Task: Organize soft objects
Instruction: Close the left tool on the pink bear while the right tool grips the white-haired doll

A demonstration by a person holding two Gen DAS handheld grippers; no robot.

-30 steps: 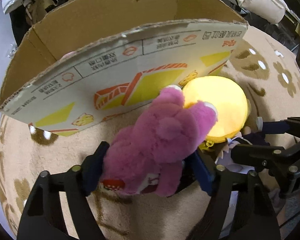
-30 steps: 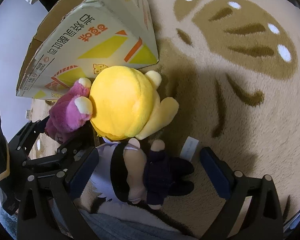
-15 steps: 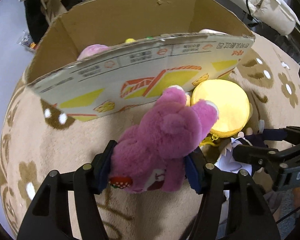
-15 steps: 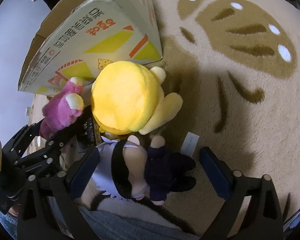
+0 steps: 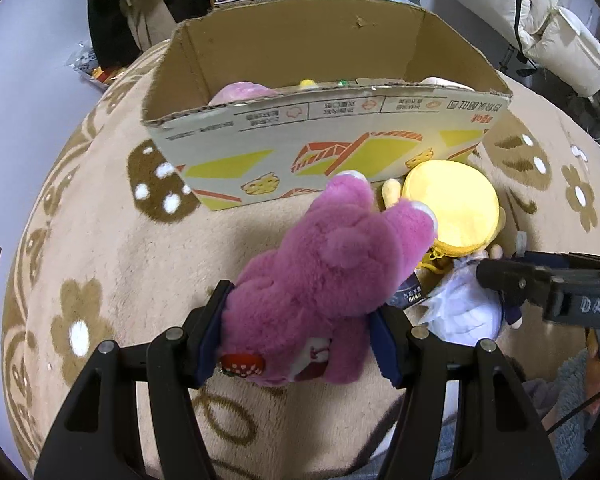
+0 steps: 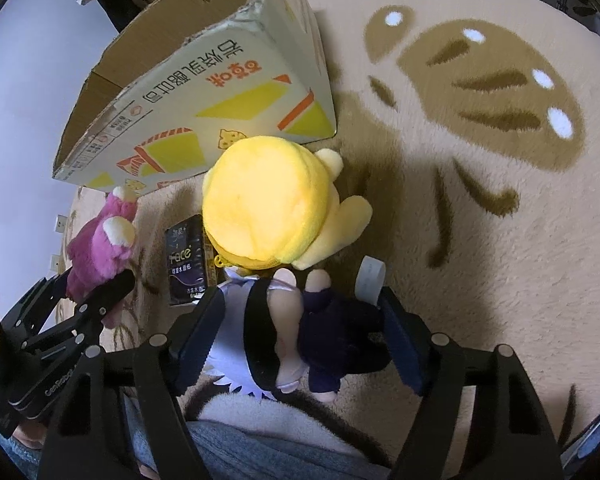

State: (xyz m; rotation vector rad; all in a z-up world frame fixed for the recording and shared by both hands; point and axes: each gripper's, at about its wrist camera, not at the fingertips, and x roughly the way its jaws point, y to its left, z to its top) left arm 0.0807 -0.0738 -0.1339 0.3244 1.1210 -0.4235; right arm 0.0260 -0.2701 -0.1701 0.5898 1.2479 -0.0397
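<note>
A pink plush bear (image 5: 332, 264) hangs over the rug, my left gripper (image 5: 300, 332) shut on its lower body. The same bear (image 6: 100, 248) and left gripper (image 6: 96, 304) show at the left edge of the right wrist view. A small doll (image 6: 288, 320) in white and dark clothes lies between the jaws of my right gripper (image 6: 300, 328), which are closing; both pads touch its sides. A round yellow plush (image 6: 268, 200) lies just beyond the doll, against the open cardboard box (image 5: 300, 148). Soft toys peek out from inside the box.
A dark packet (image 6: 186, 260) lies on the beige patterned rug (image 6: 480, 200) between the bear and the yellow plush. A white tag (image 6: 370, 276) sticks out by the doll. Bags, shelves and a white jacket stand behind the box. A person's blue trousers fill the lower edge.
The left gripper rose and drew back with the pink bear, showing more of the box's inside and the dark packet. The right jaws closed from wide apart onto the doll.
</note>
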